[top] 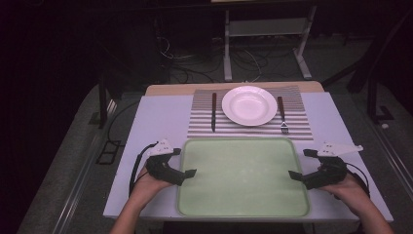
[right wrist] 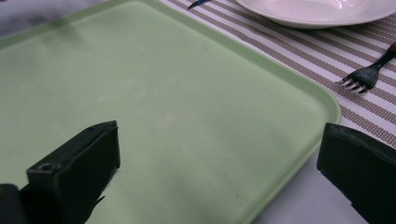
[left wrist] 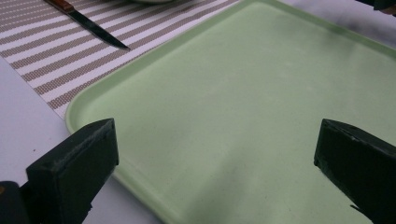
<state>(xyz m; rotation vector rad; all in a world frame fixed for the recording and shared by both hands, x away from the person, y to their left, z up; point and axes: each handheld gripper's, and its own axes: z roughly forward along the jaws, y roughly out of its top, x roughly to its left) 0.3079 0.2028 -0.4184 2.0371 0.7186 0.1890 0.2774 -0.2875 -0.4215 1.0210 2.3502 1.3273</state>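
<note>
At the near half of the bench (top: 160, 105), a green tray (top: 243, 176) is flanked by both grippers: left gripper (top: 184, 165) at the tray's left rim, right gripper (top: 299, 165) at its right rim, each w/ fingers spread wide and nothing pinched. In the left gripper view, one finger (left wrist: 74, 172) is seen off the tray over the bench, the other above the tray floor, so the rim is straddled; same arrangement is seen in the right gripper view. Whether any finger touches the rim can't be told.

Step in hand is judged to be the approach for a two-sided grasp of the tray; no grip is made yet. Next move prob. calls for both sets of fingers to be lowered so the raised lip sits between them, then closed together and evenly, so the tray isn't tilted on lift.

Room: the tray's far edge lies just beside a striped placemat (top: 297, 127), where a knife (top: 213, 111), a white plate (top: 249, 105) and a fork (top: 281, 114) are laid. Little margin is left forward; open bench is left to both sides and toward the person.
</note>
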